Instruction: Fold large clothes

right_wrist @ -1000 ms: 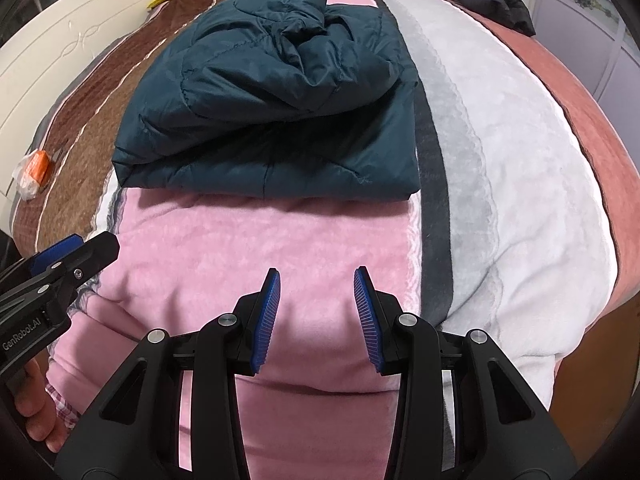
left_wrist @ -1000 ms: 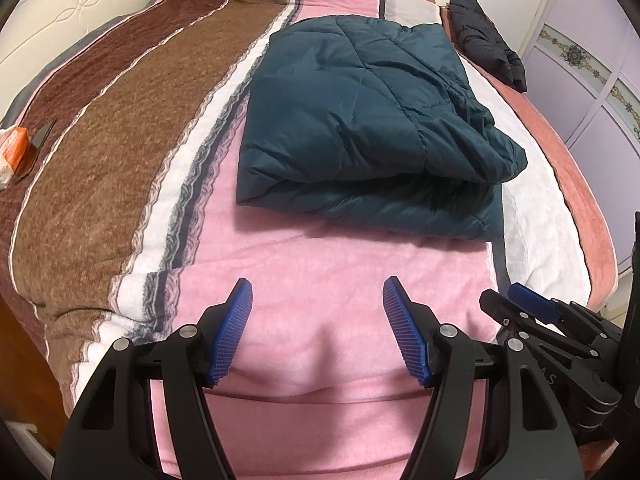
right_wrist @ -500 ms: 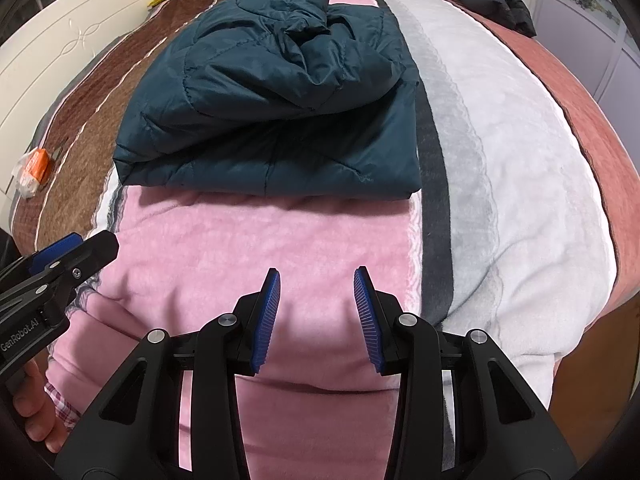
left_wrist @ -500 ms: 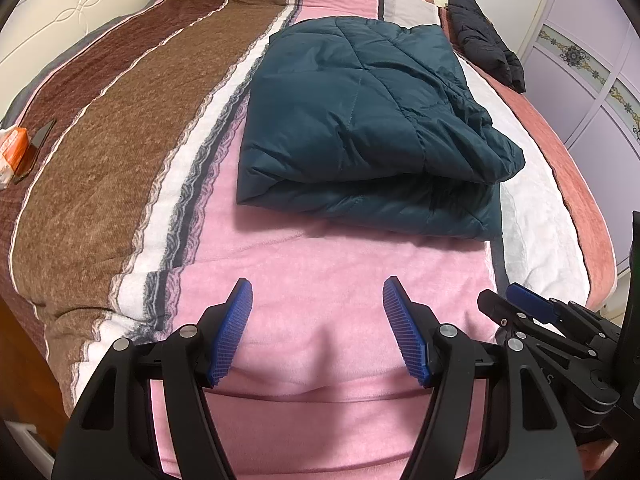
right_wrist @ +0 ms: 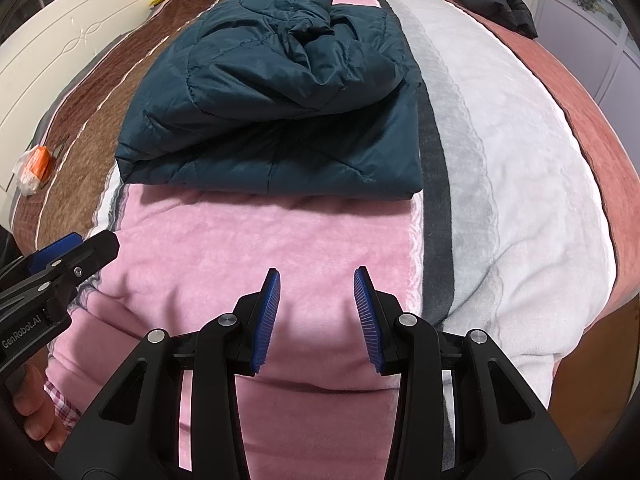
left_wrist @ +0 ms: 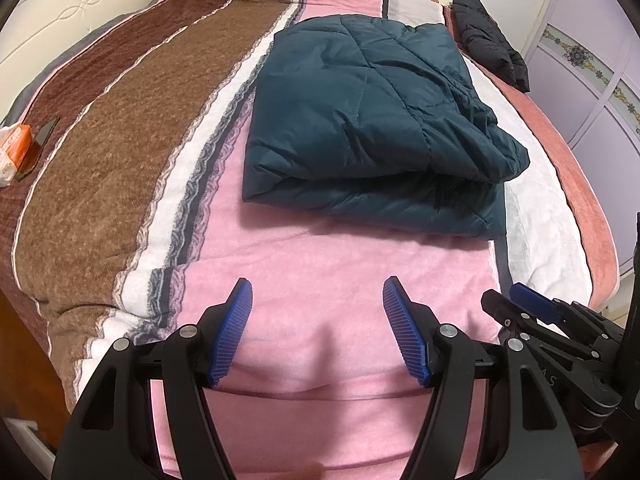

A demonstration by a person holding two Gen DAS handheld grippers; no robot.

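Left gripper [left_wrist: 316, 304]: jaws wide apart, nothing between them. Right gripper [right_wrist: 317, 298]: jaws parted less, also empty. Both hang over the pink stripe of the blanket [left_wrist: 120, 128], short of the jacket. Teal quilted jacket [left_wrist: 368, 120] folded into a thick rectangle, loose bunched part on top, mid-blanket. No containers seen.

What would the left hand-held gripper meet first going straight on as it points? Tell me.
Probably the pink stripe of the blanket: the left hand-held gripper points steeply down at it, open and empty. The folded teal jacket lies farther on. Depth is unclear.
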